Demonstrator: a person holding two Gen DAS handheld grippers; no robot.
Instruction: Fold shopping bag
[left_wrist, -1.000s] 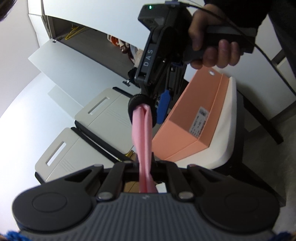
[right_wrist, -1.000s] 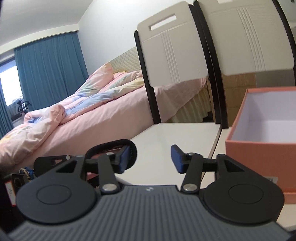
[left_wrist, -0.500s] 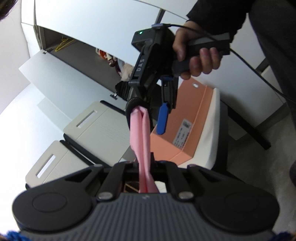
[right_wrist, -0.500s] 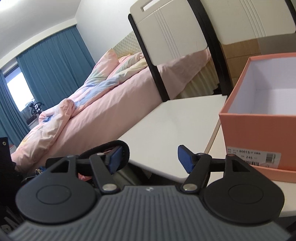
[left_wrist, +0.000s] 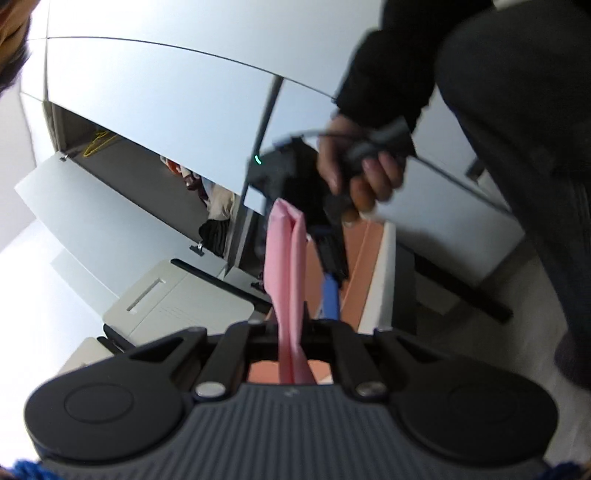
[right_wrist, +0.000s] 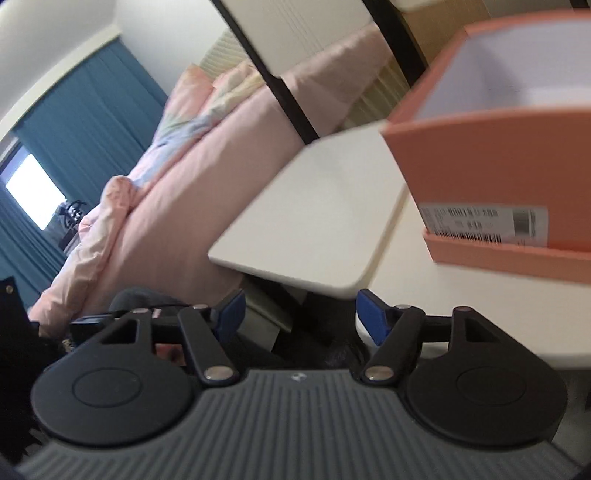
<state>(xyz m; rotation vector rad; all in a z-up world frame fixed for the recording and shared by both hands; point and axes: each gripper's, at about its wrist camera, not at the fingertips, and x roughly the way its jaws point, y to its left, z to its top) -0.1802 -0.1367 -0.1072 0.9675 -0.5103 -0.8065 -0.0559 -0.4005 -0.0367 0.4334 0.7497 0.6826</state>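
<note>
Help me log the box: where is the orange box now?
In the right wrist view the orange box sits upper right on the white table, beyond the right gripper.

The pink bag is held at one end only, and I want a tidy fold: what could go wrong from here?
1. Only the left tongs clamp the pink bag; the right tongs are opening with nothing between them, so the free end may flop and lose its fold.
2. Both views are blurred, suggesting fast motion, so the strip could slip.
3. The open orange box sits close by; the right tongs might knock it.
</note>
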